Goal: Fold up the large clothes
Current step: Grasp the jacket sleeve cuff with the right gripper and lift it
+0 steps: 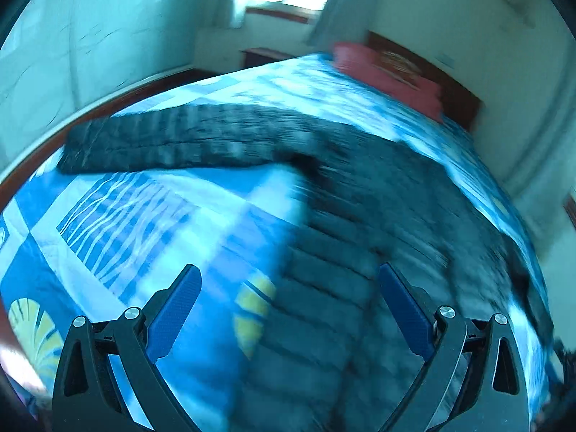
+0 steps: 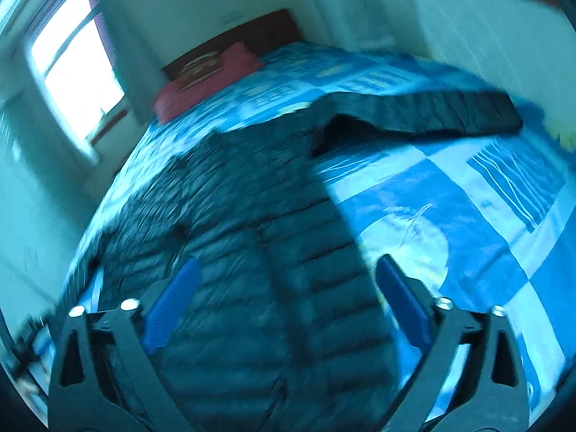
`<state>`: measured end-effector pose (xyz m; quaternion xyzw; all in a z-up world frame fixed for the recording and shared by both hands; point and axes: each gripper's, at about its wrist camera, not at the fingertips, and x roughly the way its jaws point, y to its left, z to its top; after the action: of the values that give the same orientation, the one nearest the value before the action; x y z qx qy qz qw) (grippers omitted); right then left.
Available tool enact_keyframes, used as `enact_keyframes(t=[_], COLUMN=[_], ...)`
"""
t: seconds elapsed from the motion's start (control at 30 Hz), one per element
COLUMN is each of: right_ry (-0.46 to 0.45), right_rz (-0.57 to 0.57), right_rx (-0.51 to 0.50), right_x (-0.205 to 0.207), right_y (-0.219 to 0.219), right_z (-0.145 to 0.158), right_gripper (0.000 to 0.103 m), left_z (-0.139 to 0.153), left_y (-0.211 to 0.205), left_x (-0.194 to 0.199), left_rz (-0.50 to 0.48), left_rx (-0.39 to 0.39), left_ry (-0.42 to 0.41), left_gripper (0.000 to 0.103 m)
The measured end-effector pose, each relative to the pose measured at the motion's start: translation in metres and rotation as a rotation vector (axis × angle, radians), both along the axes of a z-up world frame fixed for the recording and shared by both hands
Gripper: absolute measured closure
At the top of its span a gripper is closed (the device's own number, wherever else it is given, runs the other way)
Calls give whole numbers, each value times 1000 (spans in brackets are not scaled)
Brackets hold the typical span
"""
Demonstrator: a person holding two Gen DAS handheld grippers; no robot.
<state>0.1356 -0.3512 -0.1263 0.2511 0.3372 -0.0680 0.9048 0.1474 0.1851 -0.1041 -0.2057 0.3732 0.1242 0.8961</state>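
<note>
A dark quilted puffer jacket [image 1: 360, 237] lies spread flat on a bed. In the left wrist view one sleeve [image 1: 172, 140] stretches out to the left. My left gripper [image 1: 288, 280] is open and empty above the jacket's left edge. In the right wrist view the jacket body [image 2: 259, 252] fills the middle and a sleeve [image 2: 432, 111] stretches out to the right. My right gripper [image 2: 288, 273] is open and empty above the jacket's lower body. Both views are motion-blurred.
The bed has a blue and white patterned cover [image 1: 136, 208], also in the right wrist view [image 2: 468, 216]. A red pillow [image 1: 388, 75] lies by the brown headboard [image 2: 234, 39]. A window [image 2: 72, 61] and walls surround the bed.
</note>
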Motion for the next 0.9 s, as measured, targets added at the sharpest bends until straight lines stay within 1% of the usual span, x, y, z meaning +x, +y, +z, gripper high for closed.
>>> enact_keyframes(t=[0.03, 0.07, 0.13, 0.2, 0.27, 0.37, 0.4, 0.43, 0.53, 0.63, 0.73, 0.83, 0.87, 0.9], right_ry=[6, 4, -24, -55, -96, -121, -129, -139, -160, -179, -203, -244, -238, -215], right_rz=[-42, -67, -141, -207, -306, -419, -453, -485, -556, -594, -605, -621, -627, -642], right_rx=[33, 51, 109, 150, 218, 297, 323, 340, 358, 339, 293, 281, 270, 253], right_x=[9, 15, 26, 31, 35, 38, 39, 39, 40, 44, 50, 53, 55, 61], right_y=[-25, -40, -85, -123, -173, -226, -243, -259, -292, -315, -324, -333, -333, -335], right_z=[-7, -11, -21, -29, -41, -60, -67, -74, -88, -96, -95, -97, -97, -97], right_gripper=[30, 32, 32, 32, 32, 32, 32, 32, 32, 32, 32, 32, 36, 52], left_z=[-8, -18, -32, -48, -62, -77, -78, -76, -77, -78, -79, -81, -81, -82], left_y=[14, 33, 53, 78, 96, 112, 112, 108, 102, 102, 105, 104, 103, 101], left_x=[7, 16, 26, 34, 36, 35, 33, 32, 31, 26, 28, 29, 31, 30], left_rz=[23, 59, 104, 152, 200, 241, 248, 248, 246, 247, 249, 249, 250, 251], left_rx=[-9, -7, 4, -12, -42, -86, -76, -46, -6, -1, -5, 11, 17, 23], left_ry=[3, 15, 34, 57, 64, 64, 47, 40, 45, 31, 22, 24, 29, 32], left_gripper=[5, 5, 5, 5, 5, 5, 5, 5, 5, 5, 5, 5, 5, 5])
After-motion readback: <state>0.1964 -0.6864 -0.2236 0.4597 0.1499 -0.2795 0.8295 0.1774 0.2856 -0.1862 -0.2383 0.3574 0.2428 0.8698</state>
